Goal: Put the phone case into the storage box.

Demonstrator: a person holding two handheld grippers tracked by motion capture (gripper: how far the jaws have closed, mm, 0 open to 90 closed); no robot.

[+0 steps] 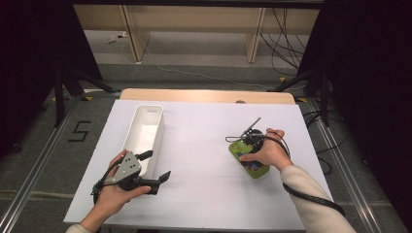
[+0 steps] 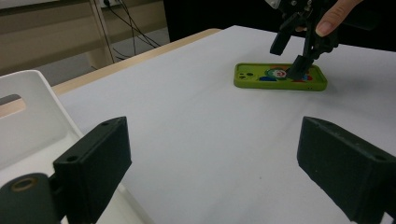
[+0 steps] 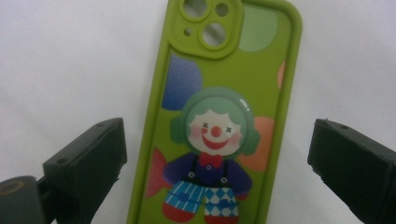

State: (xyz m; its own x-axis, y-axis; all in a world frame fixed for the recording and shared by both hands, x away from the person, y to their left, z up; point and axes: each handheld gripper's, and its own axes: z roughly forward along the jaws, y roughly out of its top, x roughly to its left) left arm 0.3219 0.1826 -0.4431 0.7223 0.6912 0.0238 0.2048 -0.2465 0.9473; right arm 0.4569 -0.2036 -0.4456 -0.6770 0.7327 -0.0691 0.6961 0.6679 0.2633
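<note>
A green phone case [image 1: 256,169] printed with a clown lies face down on the white table, right of centre; it is also in the left gripper view [image 2: 261,77] and the right gripper view [image 3: 219,93]. My right gripper [image 1: 250,141] points down over the phone case, open, its jaws standing on either side of the case [image 3: 217,135] without pressing on it. From the left gripper view, the right gripper [image 2: 288,60] has one fingertip right at the case's top surface. My left gripper [image 1: 158,165] is open and holds nothing [image 2: 212,140], beside the near end of a white bin [image 1: 148,108].
The long white bin [image 2: 28,102] stands at the left of the white table top [image 1: 204,126], with nothing visible inside it. A wooden edge [image 1: 209,94] runs along the table's far side. Cables and black stands sit on the floor beyond.
</note>
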